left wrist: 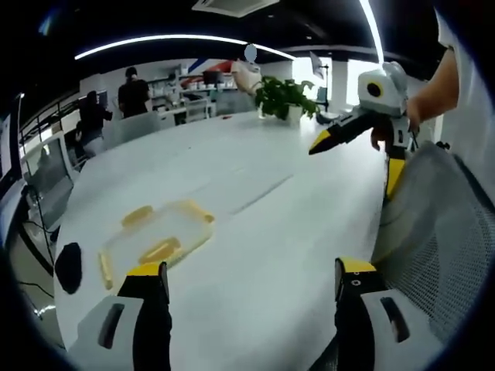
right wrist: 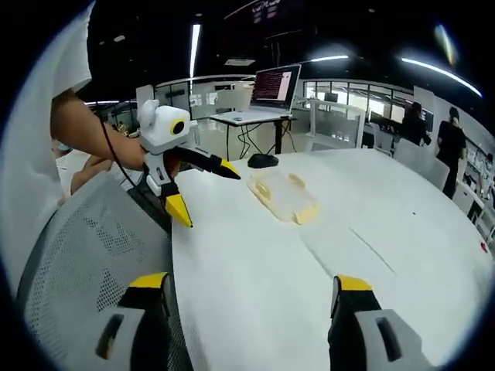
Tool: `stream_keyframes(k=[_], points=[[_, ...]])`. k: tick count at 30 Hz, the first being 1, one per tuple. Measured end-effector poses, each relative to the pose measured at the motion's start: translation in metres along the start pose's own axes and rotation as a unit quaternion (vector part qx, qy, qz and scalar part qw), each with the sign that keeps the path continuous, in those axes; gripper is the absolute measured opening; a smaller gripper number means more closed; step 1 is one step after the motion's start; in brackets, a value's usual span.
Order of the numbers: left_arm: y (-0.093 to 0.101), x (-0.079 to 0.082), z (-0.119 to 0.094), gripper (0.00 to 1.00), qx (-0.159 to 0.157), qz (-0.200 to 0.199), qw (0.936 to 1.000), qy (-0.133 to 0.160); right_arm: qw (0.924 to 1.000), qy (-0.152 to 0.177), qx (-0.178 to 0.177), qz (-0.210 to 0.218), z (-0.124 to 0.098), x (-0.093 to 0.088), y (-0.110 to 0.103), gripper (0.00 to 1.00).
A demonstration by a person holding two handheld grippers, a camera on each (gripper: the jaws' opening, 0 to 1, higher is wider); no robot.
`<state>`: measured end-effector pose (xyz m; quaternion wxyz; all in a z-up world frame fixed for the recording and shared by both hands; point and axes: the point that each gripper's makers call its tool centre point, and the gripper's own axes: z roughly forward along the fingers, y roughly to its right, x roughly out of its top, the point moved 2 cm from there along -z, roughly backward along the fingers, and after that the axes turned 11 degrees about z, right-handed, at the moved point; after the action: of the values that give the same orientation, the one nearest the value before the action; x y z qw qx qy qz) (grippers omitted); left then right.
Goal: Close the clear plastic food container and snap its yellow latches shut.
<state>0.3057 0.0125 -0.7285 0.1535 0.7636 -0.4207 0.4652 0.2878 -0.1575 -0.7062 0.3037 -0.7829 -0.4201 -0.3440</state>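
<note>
Clear plastic container (left wrist: 157, 238), flat rectangular w/ rounded corners and yellow latches (left wrist: 158, 250) along its edges, lies on the wide white counter (left wrist: 255, 232); in the right gripper view the same container (right wrist: 285, 195) sits mid-counter, well apart from both my tongs. Counter surface is smooth and matte, with a faint seam running across it. Beside me is a grey mesh chair back (right wrist: 85, 255). A small black object (left wrist: 68, 267) lies near the counter's edge, close to the container; a potted green plant (left wrist: 284, 97) stands at the far end. A laptop (right wrist: 267, 91) w/ lit screen sits on a separate desk behind. People stand in the bg by the shelves. My left tongs (left wrist: 251, 282) are released, black jaws w/ yellow tips spread wide over bare counter, grasping nothing. My right tongs (right wrist: 255, 290) are likewise spread apart and empty. Each hand holds its tongs off the counter, away from the container.
</note>
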Motion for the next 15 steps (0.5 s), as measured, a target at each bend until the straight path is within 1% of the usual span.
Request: stream_keyframes(k=[5, 10, 15], points=[[-0.009, -0.002, -0.001, 0.87, 0.004, 0.001, 1.0000, 0.002, 0.9999, -0.005, 0.005, -0.010, 0.007, 0.006, 0.002, 0.85], [-0.015, -0.007, -0.002, 0.86, 0.007, 0.003, 1.0000, -0.001, 0.9998, -0.002, 0.008, -0.016, 0.013, 0.016, 0.005, 0.85], [-0.019, -0.010, -0.003, 0.85, 0.002, 0.014, 0.9999, -0.007, 0.9998, 0.001, 0.008, -0.015, 0.022, 0.024, 0.008, 0.84]])
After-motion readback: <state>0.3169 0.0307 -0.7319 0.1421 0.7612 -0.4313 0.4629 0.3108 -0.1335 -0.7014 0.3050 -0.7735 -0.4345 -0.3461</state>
